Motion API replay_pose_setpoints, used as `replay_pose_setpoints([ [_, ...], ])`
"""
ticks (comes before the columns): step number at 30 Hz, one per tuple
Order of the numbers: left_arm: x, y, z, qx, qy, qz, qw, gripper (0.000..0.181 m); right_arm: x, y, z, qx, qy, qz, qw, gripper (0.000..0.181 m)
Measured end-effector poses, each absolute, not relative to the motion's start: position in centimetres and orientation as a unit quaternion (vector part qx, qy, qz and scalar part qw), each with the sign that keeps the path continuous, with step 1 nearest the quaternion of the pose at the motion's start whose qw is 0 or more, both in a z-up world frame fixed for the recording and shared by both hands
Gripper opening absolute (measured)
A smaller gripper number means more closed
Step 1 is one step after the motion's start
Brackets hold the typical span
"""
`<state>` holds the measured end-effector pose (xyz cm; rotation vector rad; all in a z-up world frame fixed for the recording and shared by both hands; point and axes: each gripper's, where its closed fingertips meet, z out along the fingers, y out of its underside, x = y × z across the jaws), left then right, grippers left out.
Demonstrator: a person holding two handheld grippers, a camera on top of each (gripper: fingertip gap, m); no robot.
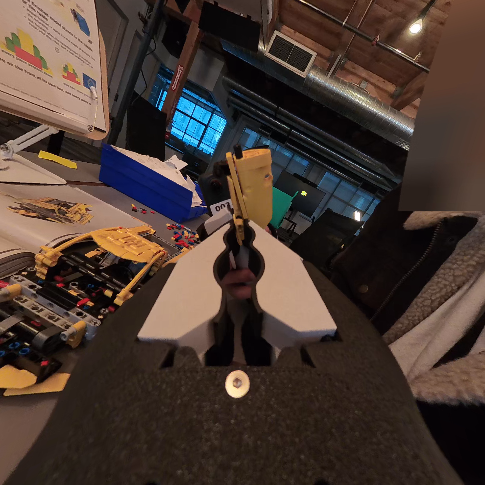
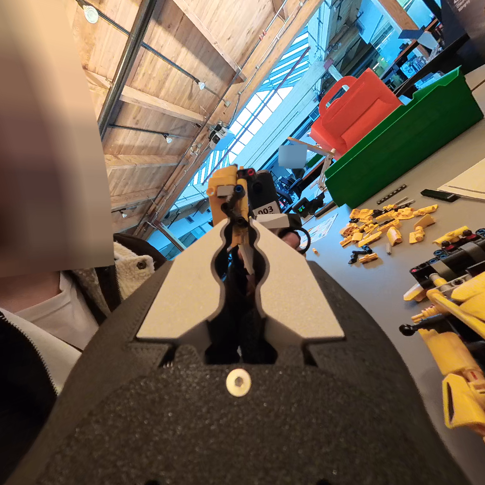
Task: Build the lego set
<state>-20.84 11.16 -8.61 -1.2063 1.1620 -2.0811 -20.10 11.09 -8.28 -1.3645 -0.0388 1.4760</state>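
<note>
Yellow sub-assembly point(image 1: 249, 191) pinched by two grippers, left gripper point(image 1: 240, 231), right gripper point(image 2: 240, 225)

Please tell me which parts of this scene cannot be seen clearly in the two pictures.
- Left wrist view: the large yellow and black lego vehicle is cut by the left edge.
- Right wrist view: the left tongs are mostly hidden behind the small yellow lego sub-assembly.
- Blue plastic bin: papers cover its contents.

The small yellow plastic lego piece point(image 1: 252, 189) looks smooth and a bit shiny. The grey jaws holding it look matt, on a rough, grainy black plastic body. The blue plastic bin point(image 1: 147, 181) is glossy. The grey desk point(image 2: 367, 278) is smooth and matt. The ceiling planks point(image 2: 157, 86) are bare wood.
</note>
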Motion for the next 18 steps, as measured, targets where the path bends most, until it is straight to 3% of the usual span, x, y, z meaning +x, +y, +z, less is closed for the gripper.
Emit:
replay_pose_setpoints([
  [10, -20.6, 10.9, -9.7, -0.454, 0.440, -0.746, 0.210, 0.006, -20.3, 11.0, -9.5, -0.631, -0.073, 0.548, 0.543, 0.014],
  [18, -20.5, 11.4, -9.3, -0.450, 0.449, -0.722, 0.275, 0.006, -20.2, 11.5, -9.5, -0.583, 0.018, 0.647, 0.491, 0.013],
])
